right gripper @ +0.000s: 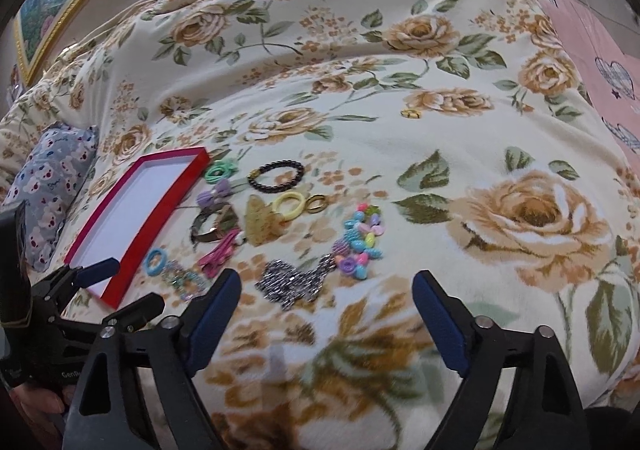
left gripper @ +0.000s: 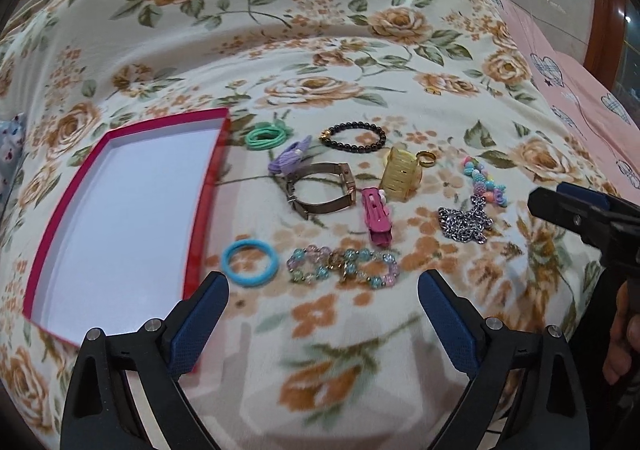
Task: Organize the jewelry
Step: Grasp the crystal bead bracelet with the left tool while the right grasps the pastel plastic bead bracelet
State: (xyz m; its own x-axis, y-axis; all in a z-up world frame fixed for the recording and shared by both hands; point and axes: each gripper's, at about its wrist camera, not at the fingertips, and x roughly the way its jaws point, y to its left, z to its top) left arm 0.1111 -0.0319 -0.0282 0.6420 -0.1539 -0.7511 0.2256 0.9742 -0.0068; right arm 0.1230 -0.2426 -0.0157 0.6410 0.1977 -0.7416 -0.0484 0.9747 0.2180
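Left gripper (left gripper: 323,290), jaws spread and empty, hovers just short of a pastel glass-bead bracelet (left gripper: 343,267) lying beside the open red-rimmed, white-lined box (left gripper: 208,186). Right gripper (right gripper: 327,292), also spread, nears a silver link chain (right gripper: 294,282). Best to straddle one piece cleanly, avoiding the plush floral blanket (left gripper: 280,50).

Left tool (left gripper: 323,288): jaws spread wide, nothing between them, angled downward.
Right tool (right gripper: 327,288): jaws apart, empty, angled downward, right of the left tool.
Hand (left gripper: 624,334): grips the right tool's handle.
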